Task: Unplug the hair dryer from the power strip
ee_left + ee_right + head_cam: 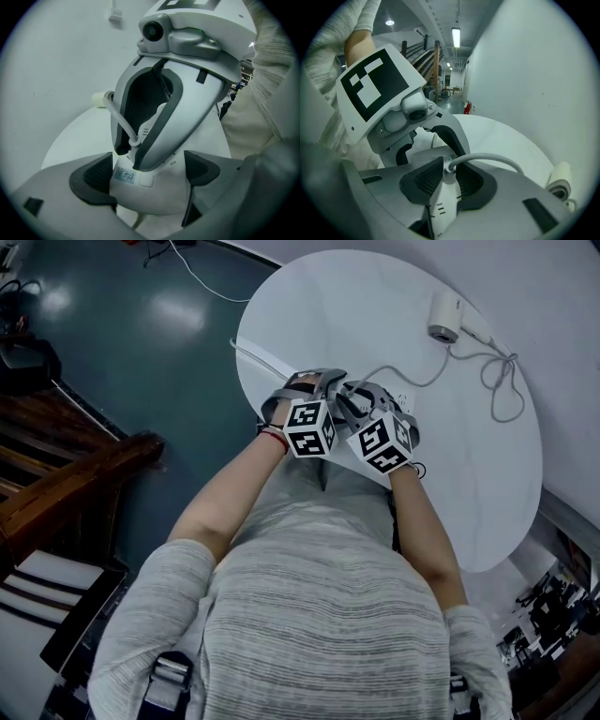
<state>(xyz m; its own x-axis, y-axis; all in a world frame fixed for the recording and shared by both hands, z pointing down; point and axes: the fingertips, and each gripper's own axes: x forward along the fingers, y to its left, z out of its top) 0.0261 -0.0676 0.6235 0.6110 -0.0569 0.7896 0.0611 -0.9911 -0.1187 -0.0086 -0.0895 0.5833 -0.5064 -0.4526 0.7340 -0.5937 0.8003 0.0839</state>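
Observation:
A white power strip lies on the round white table, close to the near edge. My left gripper is shut on the strip, its dark pads pressing both long sides. My right gripper comes in from the other side and is shut on the white plug, which sits in the strip. The plug's grey cable arcs away to the white hair dryer lying at the table's far side. In the head view both grippers meet over the strip and hide most of it.
The dryer's cable lies in loose loops on the table's right part. The strip's own lead runs off the table's left edge toward the floor. A wooden bench stands on the left. A white wall runs behind the table.

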